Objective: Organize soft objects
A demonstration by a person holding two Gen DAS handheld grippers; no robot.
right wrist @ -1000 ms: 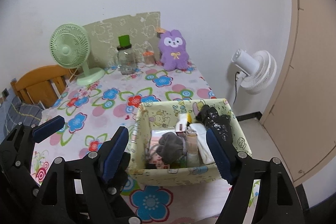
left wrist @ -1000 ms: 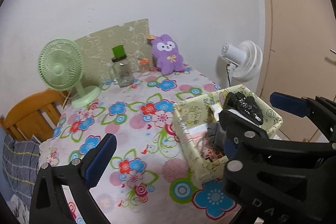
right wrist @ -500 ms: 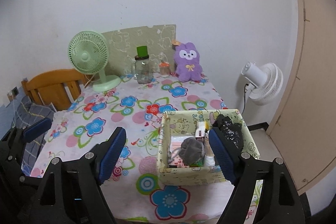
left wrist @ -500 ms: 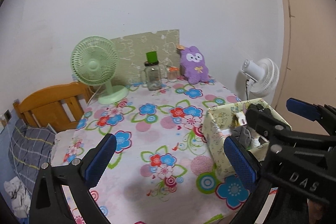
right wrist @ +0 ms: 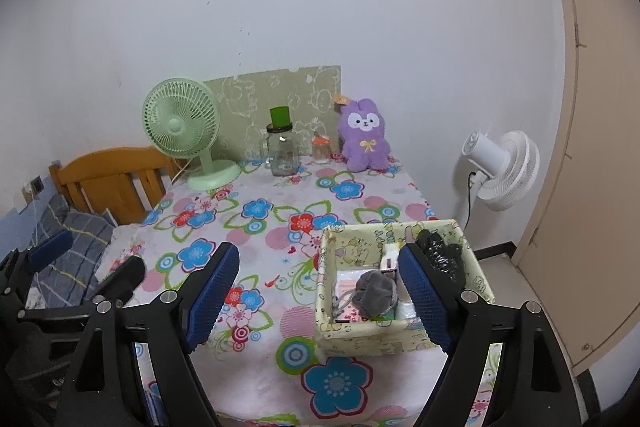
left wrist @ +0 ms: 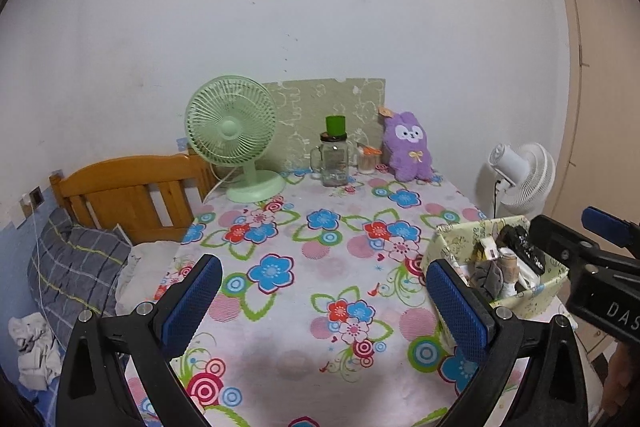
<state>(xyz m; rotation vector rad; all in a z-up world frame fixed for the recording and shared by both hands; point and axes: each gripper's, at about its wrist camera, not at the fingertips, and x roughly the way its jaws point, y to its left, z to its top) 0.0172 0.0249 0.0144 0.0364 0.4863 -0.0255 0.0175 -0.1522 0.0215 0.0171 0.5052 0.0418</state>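
A yellow-green patterned fabric box (right wrist: 400, 329) stands near the table's front right corner. It holds a grey pouch (right wrist: 374, 293), a black crinkly item (right wrist: 444, 255) and some white pieces. A purple plush rabbit (right wrist: 364, 137) sits upright at the table's far edge against the wall. My right gripper (right wrist: 320, 267) hovers open and empty, its right finger in front of the box. My left gripper (left wrist: 320, 279) is open over the flowered tablecloth (left wrist: 320, 227), with nothing between its fingers. In the left wrist view the box (left wrist: 536, 301) lies to the right, partly behind the right gripper.
At the back stand a green desk fan (right wrist: 180, 131), a glass jar with a green lid (right wrist: 282, 147) and a small orange-capped jar (right wrist: 321, 149). A white fan (right wrist: 504, 171) and a door are to the right. A wooden headboard (left wrist: 128, 191) and bedding are to the left.
Both grippers have drawn back and risen from the box, which now looks smaller. The left one has also shifted left, so the box sits at its right edge.
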